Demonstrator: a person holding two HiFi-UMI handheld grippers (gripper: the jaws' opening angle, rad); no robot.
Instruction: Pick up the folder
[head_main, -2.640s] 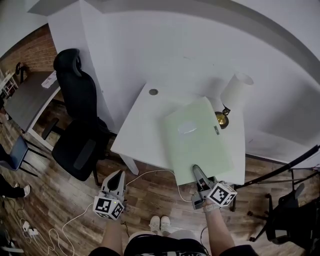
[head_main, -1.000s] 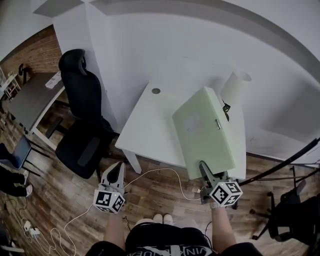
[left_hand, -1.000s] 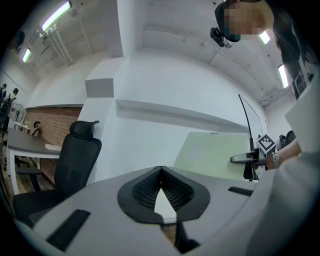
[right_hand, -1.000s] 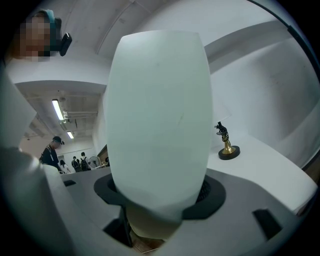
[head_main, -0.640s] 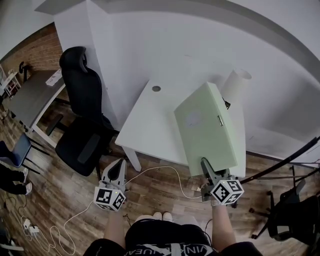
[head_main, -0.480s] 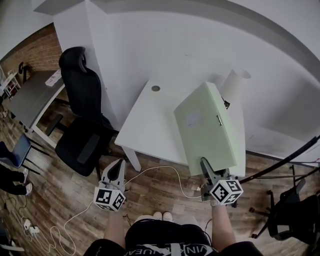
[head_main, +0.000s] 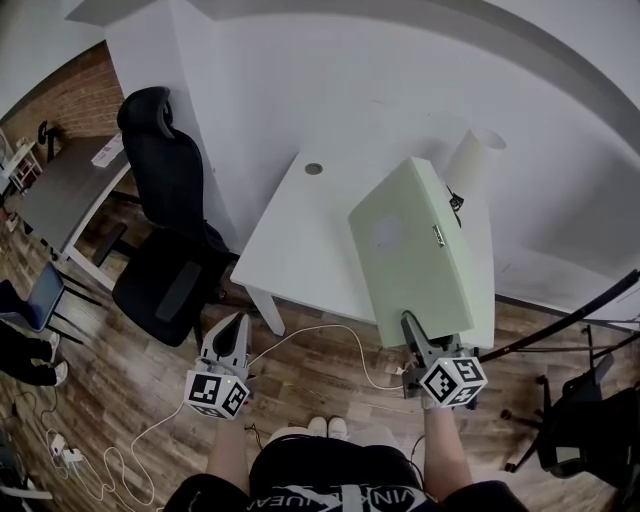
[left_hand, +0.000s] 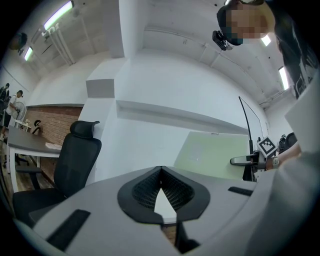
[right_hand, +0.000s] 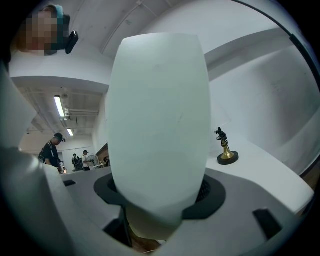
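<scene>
1. Folder (head_main: 415, 250), pale green and broad, is hanging tilted over the right part of the white table (head_main: 300, 240). It appears lifted off the tabletop, with its far corner near the white lamp (head_main: 475, 160).
2. Right gripper (head_main: 410, 325) is pinching the folder by the middle of its near edge. Its own view shows the jaws standing wide, and the folder cover is filling the gap between them.
3. Left gripper (head_main: 238, 320) is hanging idle over the wooden floor, well apart from the folder. Its jaws are meeting at the tips with nothing between them.
4. Doing the lift well seems to be a matter of a firm, unchanging pinch. The whole sheet is hanging from one edge, so it could likely sag or swing.
5. A slow, straight rise would probably be safest, easing the far corner away from the lamp rather than sweeping past it.
6. The idle left gripper could be steadying the free left edge if the folder starts to droop.
7. Compared with the earliest frame, the folder is no longer lying flat on the table. It is now raised and slanted, showing its thickness along the right side.
8. Over the last second it is barely changing, and both grippers are staying about where they were.
</scene>
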